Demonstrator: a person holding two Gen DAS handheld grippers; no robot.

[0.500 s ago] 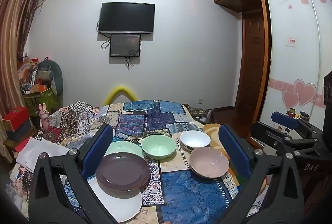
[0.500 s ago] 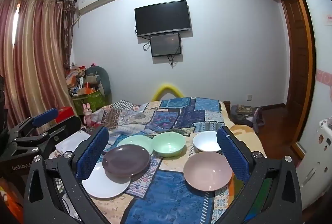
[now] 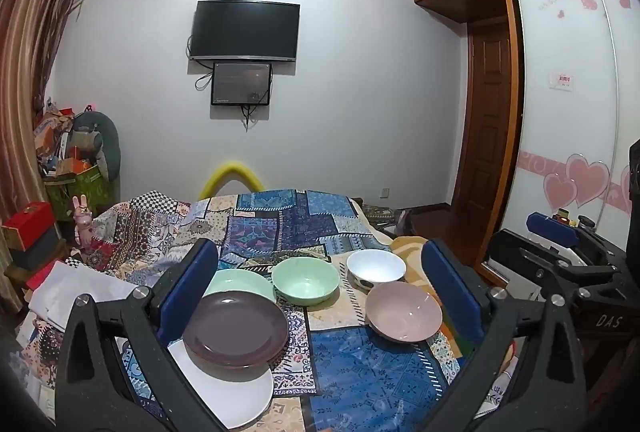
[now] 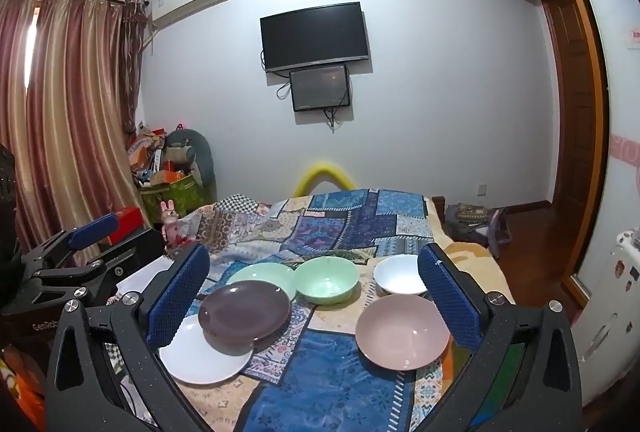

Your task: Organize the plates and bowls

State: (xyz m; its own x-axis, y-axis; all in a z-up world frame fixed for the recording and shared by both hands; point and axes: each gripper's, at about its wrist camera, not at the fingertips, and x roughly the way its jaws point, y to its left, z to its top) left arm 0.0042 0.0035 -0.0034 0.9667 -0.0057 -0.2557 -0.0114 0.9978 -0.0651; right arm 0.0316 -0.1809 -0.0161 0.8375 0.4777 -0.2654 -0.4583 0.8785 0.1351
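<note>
**Both jaws spread over the dishes on the bed**

Bed with patchwork quilt in blue, cream and black (image 3: 304, 228) carries all the dishes, at its near end.

Left gripper (image 3: 320, 296): jaws spread wide, nothing between the pads, held above the bed. Right gripper (image 4: 314, 296): same, jaws spread wide and empty.

Flat white round plate (image 3: 232, 388), nearest, on the left. Dark purple-brown round plate (image 3: 236, 328) lies partly on top of it, just inside the left jaw in both views. Pale green round plate (image 3: 240, 282) behind it, its near edge hidden by the purple-brown one.

Dusty pink round bowl (image 3: 404, 316), on the right, just inside the right jaw. Mint green round bowl (image 3: 306, 280) in the middle, farther back, beside the green plate. White round bowl (image 3: 376, 268) behind the pink bowl.

All dishes sit ahead of the jaws, untouched.
</note>
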